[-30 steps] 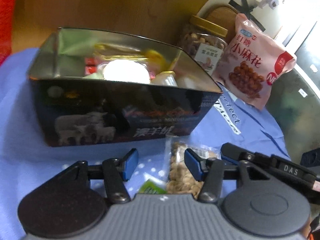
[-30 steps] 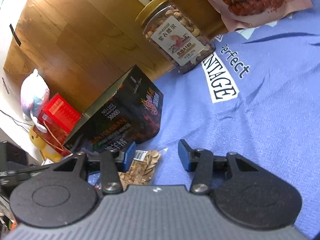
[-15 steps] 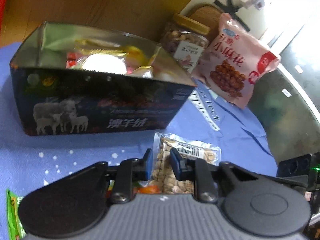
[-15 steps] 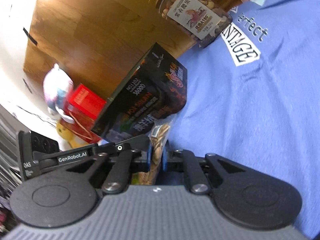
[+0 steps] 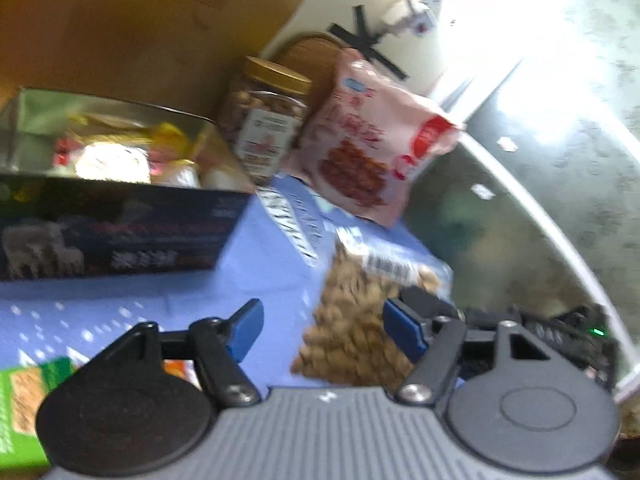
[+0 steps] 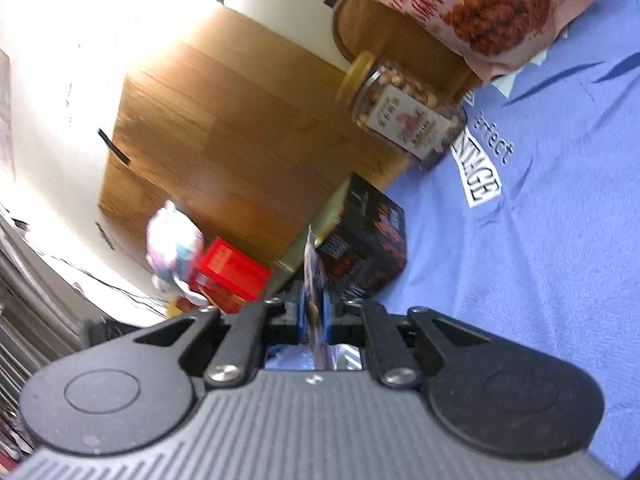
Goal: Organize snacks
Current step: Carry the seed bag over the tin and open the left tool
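A clear packet of nuts (image 5: 356, 320) hangs lifted above the blue cloth (image 5: 168, 288); in the right wrist view it shows edge-on (image 6: 314, 280). My right gripper (image 6: 314, 316) is shut on it. My left gripper (image 5: 320, 328) is open, its blue pads on either side of the packet without touching it. The dark open tin (image 5: 120, 224) holds several wrapped snacks at the left; it also shows in the right wrist view (image 6: 360, 248).
A gold-lidded nut jar (image 5: 268, 124) and a pink snack bag (image 5: 372, 148) stand behind the tin by a wooden board. A green packet (image 5: 24, 404) lies at the lower left. A red box (image 6: 228, 276) and plush toy (image 6: 172, 244) sit beyond the tin.
My right gripper closed on the nut packet and lifted it off the cloth. My left gripper closed on it half a second ago and has now opened, letting go.
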